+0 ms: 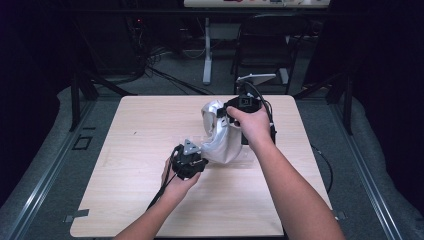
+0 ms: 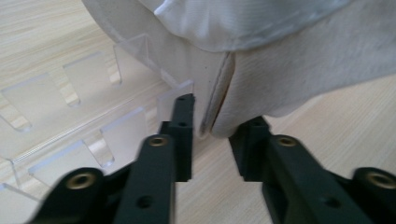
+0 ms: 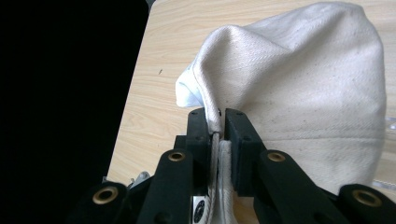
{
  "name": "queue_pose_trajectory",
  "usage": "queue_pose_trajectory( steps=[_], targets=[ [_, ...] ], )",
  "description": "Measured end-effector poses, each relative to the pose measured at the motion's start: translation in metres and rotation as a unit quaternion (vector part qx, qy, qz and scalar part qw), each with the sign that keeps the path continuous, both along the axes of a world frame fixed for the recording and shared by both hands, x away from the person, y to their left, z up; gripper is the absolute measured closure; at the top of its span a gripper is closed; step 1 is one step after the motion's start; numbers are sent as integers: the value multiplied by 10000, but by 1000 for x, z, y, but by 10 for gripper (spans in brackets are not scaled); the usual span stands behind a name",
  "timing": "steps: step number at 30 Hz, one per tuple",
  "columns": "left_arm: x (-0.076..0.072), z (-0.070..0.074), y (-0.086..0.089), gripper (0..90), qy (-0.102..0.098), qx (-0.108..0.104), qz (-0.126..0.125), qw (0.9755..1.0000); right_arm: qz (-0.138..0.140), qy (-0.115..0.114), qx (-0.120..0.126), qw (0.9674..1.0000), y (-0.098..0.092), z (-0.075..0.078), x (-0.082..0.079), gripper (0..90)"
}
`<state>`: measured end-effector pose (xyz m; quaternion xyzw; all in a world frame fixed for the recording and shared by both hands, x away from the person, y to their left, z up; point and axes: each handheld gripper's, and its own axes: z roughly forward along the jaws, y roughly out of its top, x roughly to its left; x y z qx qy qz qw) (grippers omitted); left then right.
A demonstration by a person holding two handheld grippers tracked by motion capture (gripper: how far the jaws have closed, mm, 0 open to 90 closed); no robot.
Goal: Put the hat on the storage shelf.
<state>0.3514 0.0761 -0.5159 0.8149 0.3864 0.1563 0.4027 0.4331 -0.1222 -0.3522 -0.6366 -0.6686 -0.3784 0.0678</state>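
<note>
Your right gripper [image 3: 218, 122] has its fingers [image 3: 240, 140] pinched tight on a seamed edge of the white cloth bag [image 3: 303, 88], holding that edge lifted above the counter [image 1: 145, 130] so the fabric hangs down from it. Your left gripper [image 2: 210, 135] sits at the bag's lower corner with its fingers [image 2: 183, 126] parted and nothing clamped; the stitched hem hangs right in the gap between them, touching or nearly touching the left-hand one.

The step in hand looks like taking a second hold on the bag. To do it well, keep the right grip steady and high so the hem stays taut and hangs straight. Slide the left gripper forward until the seam lies deep between the fingers, not just at their tips, then close on the doubled, stitched edge instead of the loose single layer, since the thicker seam should slip less. Mind the clear acrylic rack [image 2: 70, 116] lying on the counter just beside the left fingers: its slotted dividers stand close enough to catch a fingertip or snag the cloth if you swing sideways.

Counting what is here: one cloth bag, one clear acrylic rack under and beside it, two grippers, and one counter. Beyond the counter stands one dark chair [image 1: 265, 45].
</note>
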Motion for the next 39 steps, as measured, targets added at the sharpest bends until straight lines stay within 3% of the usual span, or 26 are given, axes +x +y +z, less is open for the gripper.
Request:
queue_pose_trajectory(
  steps=[6, 10, 14, 18, 23, 33, 39],
  targets=[
    [-13, 3, 14, 549, -91, -238, -120, 9996, -26, -72, -34, 10000, -4, 2, -2, 778],
    [-23, 7, 27, 513, -126, -532, -271, 9981, -42, -93, -19, 9999, -6, 3, -3, 769],
    [-31, 13, 44, 482, -287, -488, -346, 9978, -54, -134, -13, 9999, -7, 5, -5, 757],
    [-30, 14, 61, 477, -283, -423, -291, 9983, -5, -233, -90, 9997, -5, 9, -7, 732],
    [-24, 12, 79, 484, -252, -540, -87, 9982, -31, -451, -94, 9989, -2, 12, -11, 643],
    [-17, 13, 96, 446, -250, -713, 240, 9969, -60, -954, -152, 9953, -2, 13, -16, 454],
    [-16, 13, 100, 439, -237, -758, 293, 9964, 9, -1135, -246, 9932, -5, 12, -21, 439]
  ],
)
